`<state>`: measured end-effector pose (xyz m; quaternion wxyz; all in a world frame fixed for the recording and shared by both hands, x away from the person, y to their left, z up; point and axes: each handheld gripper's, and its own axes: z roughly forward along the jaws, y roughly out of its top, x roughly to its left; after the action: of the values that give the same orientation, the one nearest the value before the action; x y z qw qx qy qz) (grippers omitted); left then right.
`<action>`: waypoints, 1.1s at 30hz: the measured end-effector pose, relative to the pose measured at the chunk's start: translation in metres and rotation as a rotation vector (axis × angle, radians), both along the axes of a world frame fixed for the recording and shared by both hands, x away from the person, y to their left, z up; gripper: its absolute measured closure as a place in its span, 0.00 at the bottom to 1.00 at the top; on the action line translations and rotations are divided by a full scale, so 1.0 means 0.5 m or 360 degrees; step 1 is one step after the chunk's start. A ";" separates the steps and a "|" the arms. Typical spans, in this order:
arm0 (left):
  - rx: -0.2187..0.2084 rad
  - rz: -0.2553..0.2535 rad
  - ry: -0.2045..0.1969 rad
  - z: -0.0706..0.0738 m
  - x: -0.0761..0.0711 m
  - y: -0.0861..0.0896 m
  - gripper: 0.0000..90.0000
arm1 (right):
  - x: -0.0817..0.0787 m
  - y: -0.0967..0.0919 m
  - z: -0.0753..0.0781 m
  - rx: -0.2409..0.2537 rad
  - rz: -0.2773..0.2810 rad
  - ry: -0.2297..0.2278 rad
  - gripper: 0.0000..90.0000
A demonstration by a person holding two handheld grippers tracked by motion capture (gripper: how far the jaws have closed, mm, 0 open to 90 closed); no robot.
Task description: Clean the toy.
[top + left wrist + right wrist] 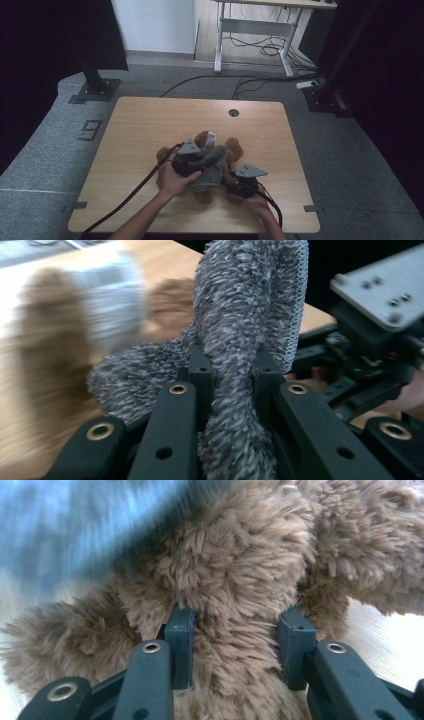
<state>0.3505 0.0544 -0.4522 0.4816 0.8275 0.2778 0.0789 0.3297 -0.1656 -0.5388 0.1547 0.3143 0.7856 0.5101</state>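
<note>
the brown teddy bear (232, 150) lay near the middle of the wooden desk (140, 130), and a grey fuzzy garment (212, 167) was draped over its body — by the look of it the job in hand was dressing the bear in that piece, or perhaps pulling it off; the pictures did not settle which. the left tongs (231, 372) were clamped on a bunched fold of the grey garment (240, 330), the knit rising between the jaws, with the bear blurred behind it in the left gripper view. the right tongs (235, 630) were closed on the bear's brown plush (235, 580), holding a limb or a part of the body — which part could not be told — and seemed to anchor the toy against the desk. in the high view the left hand (172, 180) sat over the bear's near side and the right tongs (245, 182) just beside it at the right. as a judgement, the step was mid-way: the fabric was gripped but not yet settled. the next move would call for the right tongs to keep the bear steady while the left drew the fabric along the body, slowly enough that the fold did not slip out.
</note>
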 end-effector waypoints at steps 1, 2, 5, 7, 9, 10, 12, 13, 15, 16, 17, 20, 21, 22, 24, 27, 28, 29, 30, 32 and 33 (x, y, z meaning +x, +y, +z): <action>0.0013 -0.0004 0.0009 -0.006 -0.001 -0.013 0.85 | 0.000 0.000 0.000 -0.0001 0.0001 -0.0002 0.66; 0.0042 -0.0012 0.0012 -0.015 -0.002 -0.028 0.85 | 0.000 0.000 0.000 -0.0001 0.0001 -0.0002 0.66; 0.0083 -0.0011 -0.0018 -0.036 0.000 -0.045 0.85 | -0.001 -0.001 -0.002 -0.0015 -0.0013 0.0008 0.66; 0.0072 -0.0010 -0.0015 -0.038 0.002 -0.036 0.85 | -0.001 -0.002 -0.004 -0.0009 -0.0019 0.0013 0.67; 0.0069 -0.0008 -0.0027 -0.041 -0.002 -0.023 0.85 | -0.001 0.001 -0.003 -0.0022 -0.0020 0.0002 0.67; 0.0072 -0.0007 -0.0039 -0.044 -0.006 -0.015 0.86 | -0.002 0.002 -0.003 -0.0026 -0.0022 0.0005 0.67; 0.0077 0.0011 -0.0070 -0.048 -0.016 0.004 0.86 | -0.003 0.002 -0.003 -0.0029 -0.0025 0.0006 0.68; 0.0066 0.0031 -0.0075 -0.051 -0.019 0.017 0.86 | -0.003 0.002 -0.002 -0.0029 -0.0025 0.0010 0.68; 0.0067 0.0069 -0.0084 -0.052 -0.021 0.035 0.86 | -0.003 0.001 -0.003 -0.0018 -0.0027 0.0017 0.68; 0.0070 0.0090 -0.0088 -0.051 -0.020 0.046 0.86 | -0.002 0.001 -0.003 -0.0017 -0.0027 0.0018 0.68; 0.0067 0.0117 -0.0085 -0.050 -0.017 0.060 0.86 | -0.002 0.000 -0.002 -0.0015 -0.0027 0.0020 0.68; 0.0069 0.0185 -0.0085 -0.044 -0.007 0.095 0.86 | -0.002 0.000 -0.002 -0.0010 -0.0026 0.0021 0.68; 0.0071 0.0198 -0.0085 -0.043 -0.004 0.103 0.86 | -0.002 0.000 -0.002 -0.0009 -0.0020 0.0018 0.68; 0.0072 0.0221 -0.0095 -0.040 -0.002 0.115 0.86 | -0.002 0.000 -0.002 -0.0008 -0.0016 0.0016 0.68; 0.0057 0.0235 -0.0086 -0.038 0.002 0.130 0.86 | -0.002 0.001 -0.002 -0.0010 -0.0009 0.0011 0.68; 0.0032 0.0247 -0.0070 -0.037 0.003 0.137 0.86 | -0.003 0.002 -0.002 -0.0007 -0.0004 0.0012 0.68; 0.0023 0.0260 -0.0069 -0.036 0.002 0.133 0.86 | -0.003 0.002 -0.002 -0.0009 -0.0005 0.0012 0.68; 0.0018 0.0262 -0.0067 -0.035 0.001 0.129 0.86 | -0.002 0.002 -0.002 -0.0007 -0.0005 0.0016 0.68; 0.0016 0.0253 -0.0072 -0.030 0.000 0.120 0.86 | -0.002 0.001 -0.003 -0.0004 -0.0004 0.0020 0.68; 0.0008 0.0229 -0.0087 -0.021 0.001 0.102 0.85 | -0.002 0.000 -0.003 -0.0006 -0.0004 0.0025 0.68; 0.0006 0.0207 -0.0088 -0.013 0.004 0.085 0.86 | -0.002 0.000 -0.003 -0.0006 -0.0004 0.0024 0.68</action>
<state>0.3525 0.0971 -0.4587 0.4814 0.8061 0.3174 0.1332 0.3289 -0.1654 -0.5402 0.1501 0.3189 0.7873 0.5059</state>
